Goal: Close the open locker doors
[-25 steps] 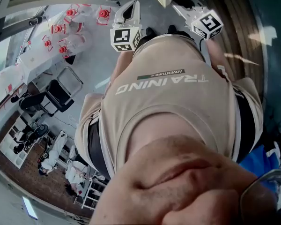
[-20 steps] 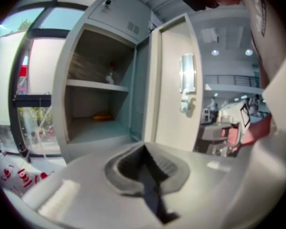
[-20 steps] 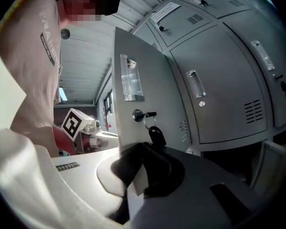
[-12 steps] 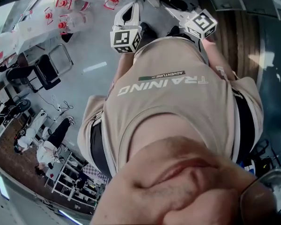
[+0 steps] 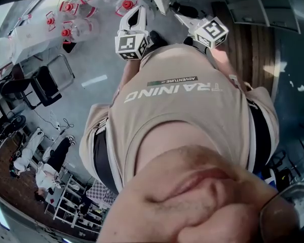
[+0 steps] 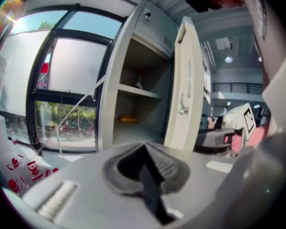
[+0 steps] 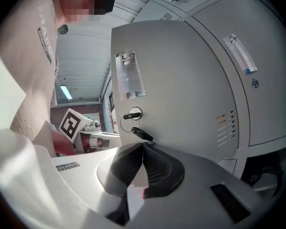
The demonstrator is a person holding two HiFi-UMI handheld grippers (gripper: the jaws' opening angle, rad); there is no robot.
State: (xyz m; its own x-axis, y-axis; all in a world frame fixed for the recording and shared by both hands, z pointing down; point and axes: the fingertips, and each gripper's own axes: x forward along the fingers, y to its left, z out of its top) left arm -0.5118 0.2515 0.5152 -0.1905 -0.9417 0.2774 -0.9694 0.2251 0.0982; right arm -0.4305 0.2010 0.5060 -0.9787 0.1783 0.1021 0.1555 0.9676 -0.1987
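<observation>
Grey, smooth locker door [image 7: 181, 80] carries a round keyed lock [image 7: 132, 113].

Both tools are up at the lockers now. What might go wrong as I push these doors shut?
1. The key in the near door has a second key dangling just above the right tool. Pushing there may snag the ring or bend the key.
2. The open door in the left gripper view stands wide. A hard shove from the left tool may bounce it back.
</observation>
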